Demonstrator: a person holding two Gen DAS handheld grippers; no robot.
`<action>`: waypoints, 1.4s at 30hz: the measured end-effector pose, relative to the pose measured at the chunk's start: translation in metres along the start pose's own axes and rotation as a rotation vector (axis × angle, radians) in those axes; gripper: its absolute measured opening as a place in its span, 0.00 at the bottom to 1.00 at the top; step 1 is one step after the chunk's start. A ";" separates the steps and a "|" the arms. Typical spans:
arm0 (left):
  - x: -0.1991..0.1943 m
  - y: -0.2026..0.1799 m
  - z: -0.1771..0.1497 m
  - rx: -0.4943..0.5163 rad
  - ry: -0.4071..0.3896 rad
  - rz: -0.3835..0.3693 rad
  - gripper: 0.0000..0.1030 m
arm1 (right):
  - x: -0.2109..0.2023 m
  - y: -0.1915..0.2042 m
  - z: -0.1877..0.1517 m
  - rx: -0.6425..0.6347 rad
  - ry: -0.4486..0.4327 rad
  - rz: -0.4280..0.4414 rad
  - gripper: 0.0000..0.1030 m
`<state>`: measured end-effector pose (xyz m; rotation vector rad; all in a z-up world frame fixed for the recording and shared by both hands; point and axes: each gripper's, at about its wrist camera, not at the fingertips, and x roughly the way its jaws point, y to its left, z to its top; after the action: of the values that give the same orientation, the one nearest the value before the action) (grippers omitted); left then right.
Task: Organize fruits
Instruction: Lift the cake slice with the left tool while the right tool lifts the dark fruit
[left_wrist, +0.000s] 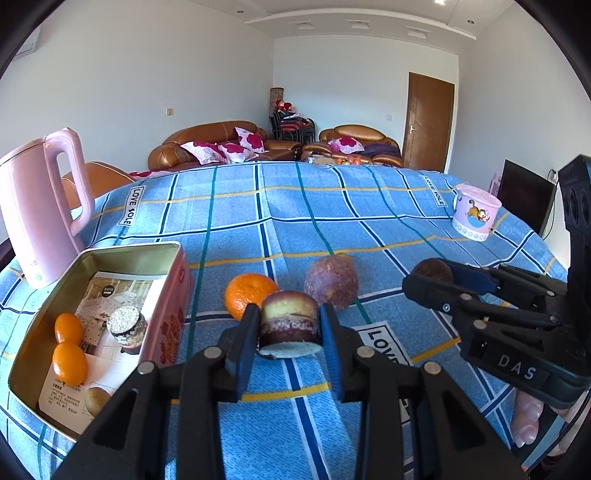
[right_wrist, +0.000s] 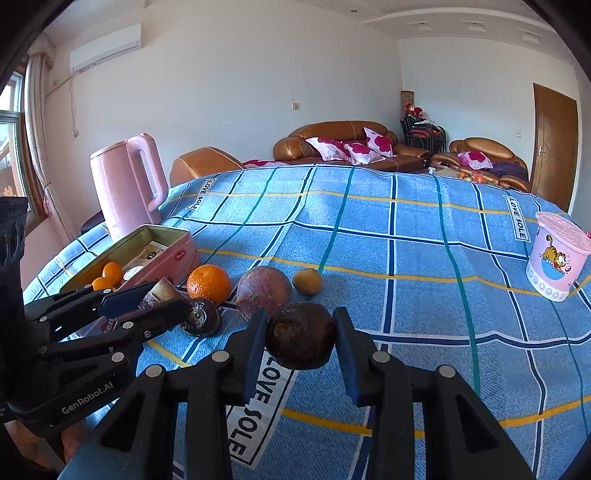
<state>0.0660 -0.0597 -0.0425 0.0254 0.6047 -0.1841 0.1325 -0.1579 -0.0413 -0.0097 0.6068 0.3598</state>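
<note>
Both loaded: left gripper (left_wrist: 289, 326) clamps sugarcane piece (left_wrist: 289, 321), right gripper (right_wrist: 300, 341) clamps dark fruit (right_wrist: 300, 335). Next, likely: drop both in tin (left_wrist: 177, 280) left of them.

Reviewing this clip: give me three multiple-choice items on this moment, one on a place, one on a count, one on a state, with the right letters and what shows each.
1. Where is the pink kettle?
A. behind the open tin
B. beside the cartoon tub
C. on the sofa

2. How many small orange fruits lie in the tin?
A. none
B. two
C. five

3. What is the left gripper doing?
A. hanging open over the cloth
B. shut on a cut sugarcane piece
C. shut on the big orange

Key:
1 A, the kettle stands just past the tin's far edge on the left side of the table.
2 B, two small orange fruits lie side by side at the tin's left wall.
3 B, both pads press the sides of the cut sugarcane piece, while the big orange sits free on the cloth behind it.
</note>
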 end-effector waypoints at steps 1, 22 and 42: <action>0.000 0.000 0.000 -0.002 -0.003 0.001 0.34 | -0.001 0.000 0.000 -0.001 -0.005 0.000 0.37; -0.011 0.003 -0.001 -0.017 -0.055 0.016 0.34 | -0.019 0.004 -0.002 -0.023 -0.095 -0.006 0.37; -0.022 0.003 -0.001 -0.021 -0.115 0.032 0.34 | -0.032 0.008 -0.004 -0.043 -0.169 -0.015 0.37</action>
<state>0.0485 -0.0528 -0.0314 0.0040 0.4909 -0.1467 0.1032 -0.1610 -0.0266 -0.0245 0.4316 0.3553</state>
